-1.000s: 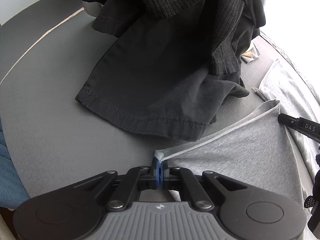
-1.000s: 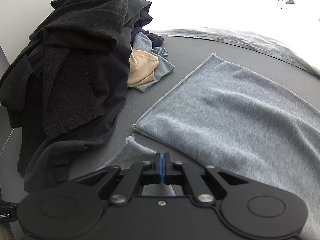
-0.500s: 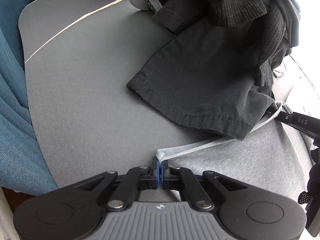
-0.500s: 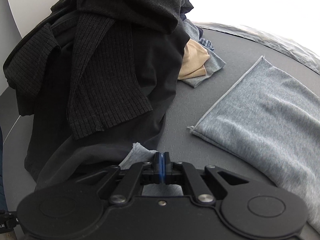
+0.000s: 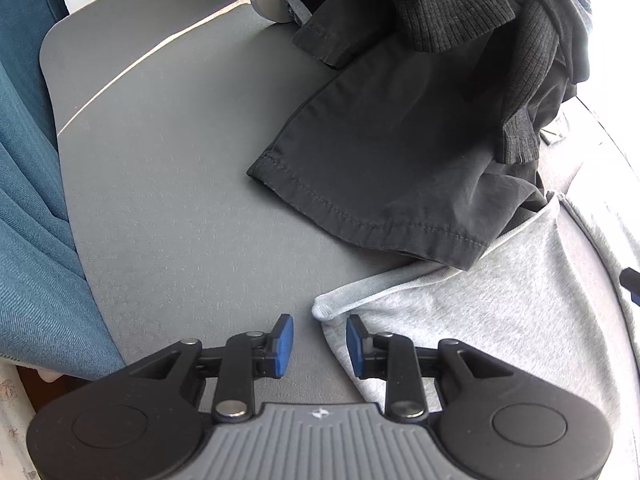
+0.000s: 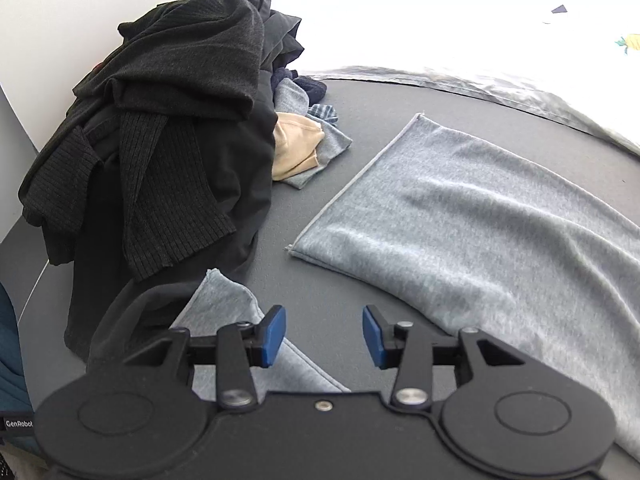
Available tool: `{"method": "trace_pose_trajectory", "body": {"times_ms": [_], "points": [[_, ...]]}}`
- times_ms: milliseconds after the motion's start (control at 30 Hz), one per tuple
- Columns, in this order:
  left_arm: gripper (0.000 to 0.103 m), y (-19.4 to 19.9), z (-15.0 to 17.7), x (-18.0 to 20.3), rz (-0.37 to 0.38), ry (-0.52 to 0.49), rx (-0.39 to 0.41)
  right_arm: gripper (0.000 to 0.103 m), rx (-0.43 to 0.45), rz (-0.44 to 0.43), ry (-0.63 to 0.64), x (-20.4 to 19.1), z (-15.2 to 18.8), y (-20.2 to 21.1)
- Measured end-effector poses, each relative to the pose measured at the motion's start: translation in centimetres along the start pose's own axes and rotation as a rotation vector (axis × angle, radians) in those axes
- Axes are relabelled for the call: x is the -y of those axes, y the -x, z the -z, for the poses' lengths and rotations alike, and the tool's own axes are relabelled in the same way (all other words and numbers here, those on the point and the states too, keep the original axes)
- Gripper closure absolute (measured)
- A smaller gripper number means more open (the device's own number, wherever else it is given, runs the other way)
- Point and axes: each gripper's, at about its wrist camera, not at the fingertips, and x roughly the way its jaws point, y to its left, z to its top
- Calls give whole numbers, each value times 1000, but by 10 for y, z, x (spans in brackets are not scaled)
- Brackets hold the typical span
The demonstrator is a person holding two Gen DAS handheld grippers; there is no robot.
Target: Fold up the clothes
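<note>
- Left wrist view: your left gripper [image 5: 319,338] has just been opening; the light grey knit garment's [image 5: 480,312] corner lies loose between its jaws.
- Right wrist view: your right gripper [image 6: 324,335] has just been opening too, jaws apart, nothing between them, above the dark grey tabletop [image 6: 360,184].

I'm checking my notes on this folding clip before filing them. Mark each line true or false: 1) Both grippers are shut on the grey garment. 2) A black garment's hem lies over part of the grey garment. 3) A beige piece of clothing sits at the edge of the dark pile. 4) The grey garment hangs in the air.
1) False. The left gripper and the right gripper have both just been opening; their blue pads stand apart and press on nothing.
2) True. The black garment overlaps the grey garment in the left wrist view.
3) True. The beige piece lies beside the dark pile.
4) False. It lies on the grey table.
</note>
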Motion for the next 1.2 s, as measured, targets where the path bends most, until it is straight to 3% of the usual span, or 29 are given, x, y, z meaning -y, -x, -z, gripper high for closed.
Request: {"method": "trace_pose_trajectory", "body": {"times_ms": [200,367,500,633,733,1000,1200], "points": [[67,28,27,23,-15,-85,60,59,26,150,-194,87,67,77],[61,46,64,72,57,-198,74,59,66,280,-388,163,138,144],[58,52,117,132,119,-321,36,59,73,349,-500,209,186,186],[58,59,177,192,162,-474,-45,59,75,398,-527,245,223,230],[53,70,220,231,181,-573,-64,59,81,431,-545,274,250,266],[52,85,285,306,191,-623,-67,59,169,520,-617,362,293,343],[52,87,308,348,170,-592,-59,59,229,579,-674,434,305,380]]}}
